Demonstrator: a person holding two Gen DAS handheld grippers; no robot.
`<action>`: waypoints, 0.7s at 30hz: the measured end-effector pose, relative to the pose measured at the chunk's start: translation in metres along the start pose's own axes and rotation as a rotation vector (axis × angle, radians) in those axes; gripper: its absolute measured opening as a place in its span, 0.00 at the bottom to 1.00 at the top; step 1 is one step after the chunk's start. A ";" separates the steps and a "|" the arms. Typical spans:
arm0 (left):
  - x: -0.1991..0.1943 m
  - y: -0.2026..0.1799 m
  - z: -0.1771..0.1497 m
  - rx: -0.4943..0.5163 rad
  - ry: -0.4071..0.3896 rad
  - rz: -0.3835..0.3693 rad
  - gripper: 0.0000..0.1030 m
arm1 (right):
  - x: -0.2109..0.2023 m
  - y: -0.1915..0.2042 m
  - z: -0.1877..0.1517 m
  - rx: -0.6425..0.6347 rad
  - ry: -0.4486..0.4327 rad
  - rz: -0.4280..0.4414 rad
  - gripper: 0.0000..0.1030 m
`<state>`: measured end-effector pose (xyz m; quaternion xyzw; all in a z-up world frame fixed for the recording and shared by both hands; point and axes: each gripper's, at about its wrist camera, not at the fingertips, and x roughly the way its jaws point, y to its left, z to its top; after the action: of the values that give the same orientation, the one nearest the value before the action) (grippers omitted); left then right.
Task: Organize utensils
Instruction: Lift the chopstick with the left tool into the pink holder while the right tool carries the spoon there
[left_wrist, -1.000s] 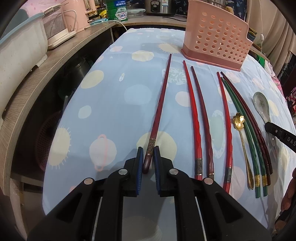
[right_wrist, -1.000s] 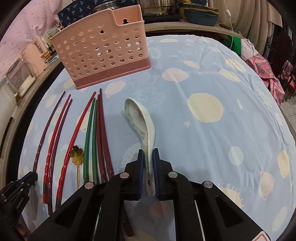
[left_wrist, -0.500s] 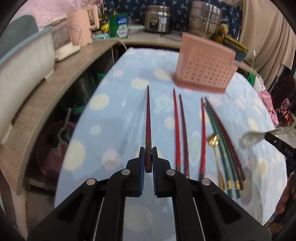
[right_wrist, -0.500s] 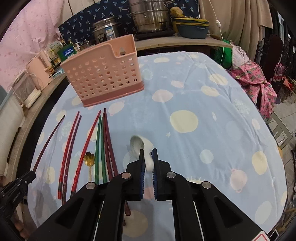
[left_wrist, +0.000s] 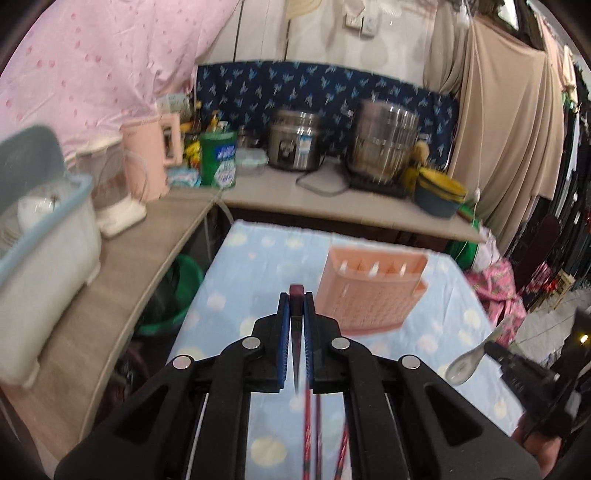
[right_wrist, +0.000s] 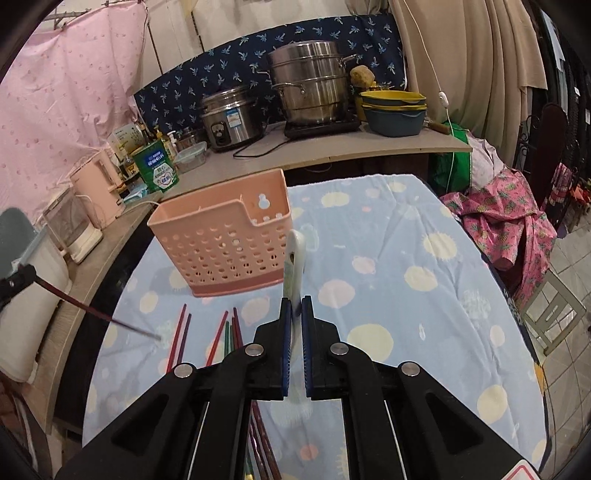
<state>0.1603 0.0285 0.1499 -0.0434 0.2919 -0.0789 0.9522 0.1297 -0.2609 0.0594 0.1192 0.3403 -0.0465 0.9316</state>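
Observation:
In the left wrist view my left gripper (left_wrist: 296, 308) is shut on a dark red chopstick (left_wrist: 296, 293). Its thick end pokes up between the blue pads and its shaft hangs below. The pink perforated basket (left_wrist: 373, 295) stands just beyond, on the blue dotted tablecloth (left_wrist: 236, 280). At the right, my right gripper (left_wrist: 493, 350) holds a white ceramic spoon (left_wrist: 463, 365) in the air. In the right wrist view the right gripper (right_wrist: 295, 306) is shut on the spoon (right_wrist: 295, 254), handle up, in front of the basket (right_wrist: 225, 251). The left gripper (right_wrist: 16, 282) carries the chopstick (right_wrist: 92, 314) at the far left.
Several red and green chopsticks (right_wrist: 221, 332) lie in a row on the tablecloth (right_wrist: 388, 236). A counter (right_wrist: 332, 147) behind holds a rice cooker (right_wrist: 229, 118), a steamer (right_wrist: 314, 81) and bowls (right_wrist: 395, 110). A dish rack (left_wrist: 44, 229) and pink kettle (left_wrist: 147, 162) stand on the left.
Both grippers have risen from the table, the left lifting the dark red chopstick and the right lifting the spoon. Both views now tilt up toward the basket and counter.

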 end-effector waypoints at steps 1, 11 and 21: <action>-0.001 -0.003 0.013 0.000 -0.024 -0.006 0.07 | 0.002 0.001 0.009 0.000 -0.012 0.000 0.05; -0.015 -0.030 0.116 -0.033 -0.271 -0.063 0.07 | 0.039 0.010 0.093 0.043 -0.115 0.039 0.05; 0.064 -0.036 0.120 -0.070 -0.237 -0.096 0.07 | 0.104 0.021 0.111 0.036 -0.056 0.037 0.05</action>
<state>0.2756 -0.0141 0.2186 -0.0995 0.1776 -0.1087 0.9730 0.2821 -0.2691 0.0787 0.1407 0.3109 -0.0388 0.9391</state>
